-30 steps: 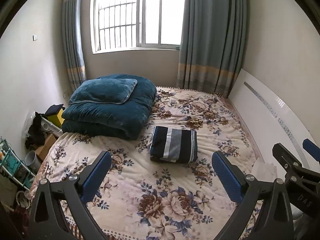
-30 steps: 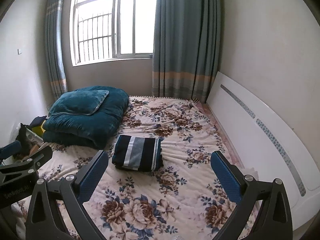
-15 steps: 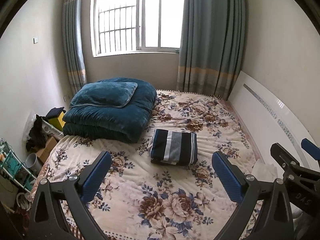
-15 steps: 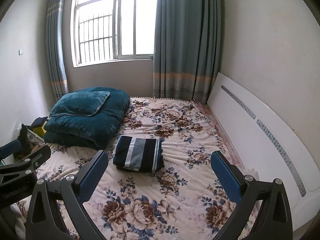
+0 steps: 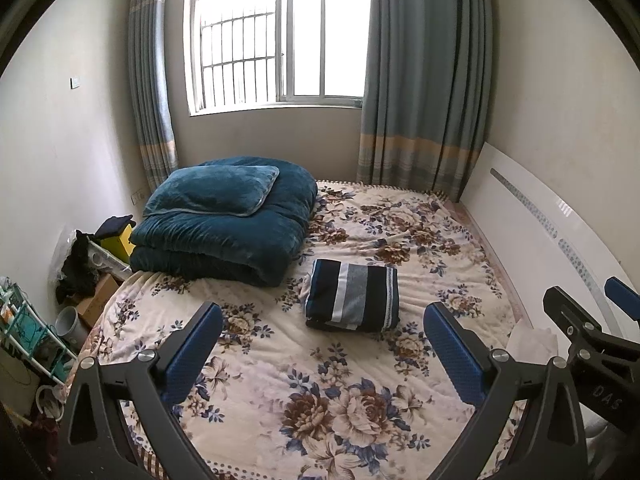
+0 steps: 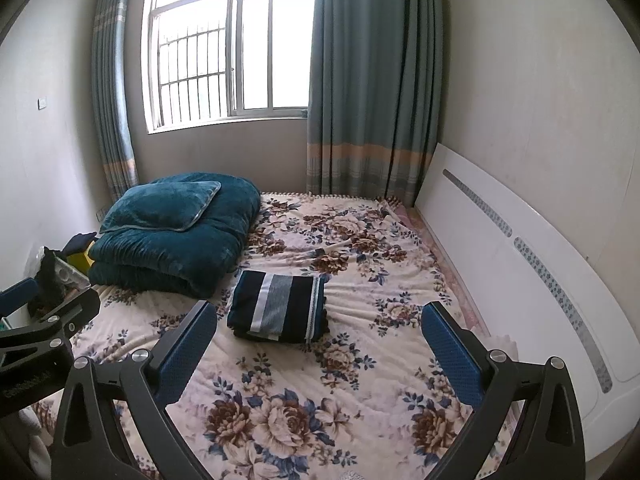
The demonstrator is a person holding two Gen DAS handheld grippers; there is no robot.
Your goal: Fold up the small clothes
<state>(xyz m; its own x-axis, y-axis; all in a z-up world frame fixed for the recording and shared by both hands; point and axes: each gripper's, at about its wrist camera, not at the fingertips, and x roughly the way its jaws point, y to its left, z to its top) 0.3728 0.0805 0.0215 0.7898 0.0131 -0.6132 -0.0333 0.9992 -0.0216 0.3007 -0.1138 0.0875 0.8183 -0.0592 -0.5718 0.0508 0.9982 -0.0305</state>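
Observation:
A folded garment [image 5: 353,299] with navy, white and grey stripes lies flat in the middle of the floral bed [image 5: 280,380]; it also shows in the right wrist view [image 6: 280,306]. My left gripper [image 5: 320,344] is open and empty, held back from the garment above the near part of the bed. My right gripper [image 6: 318,344] is open and empty too, at about the same distance. Each gripper shows at the edge of the other's view: the right one [image 5: 592,320] and the left one [image 6: 44,320].
A folded teal quilt with a pillow on top [image 5: 224,220] sits at the bed's far left. A white headboard [image 5: 552,248] runs along the right. Boxes, clothes and a rack [image 5: 80,272] stand on the floor at the left. Window and curtains [image 5: 424,80] lie behind.
Both grippers have drawn back and tilted up slightly; the garment sits a little farther away in both views. Both stay open and empty.

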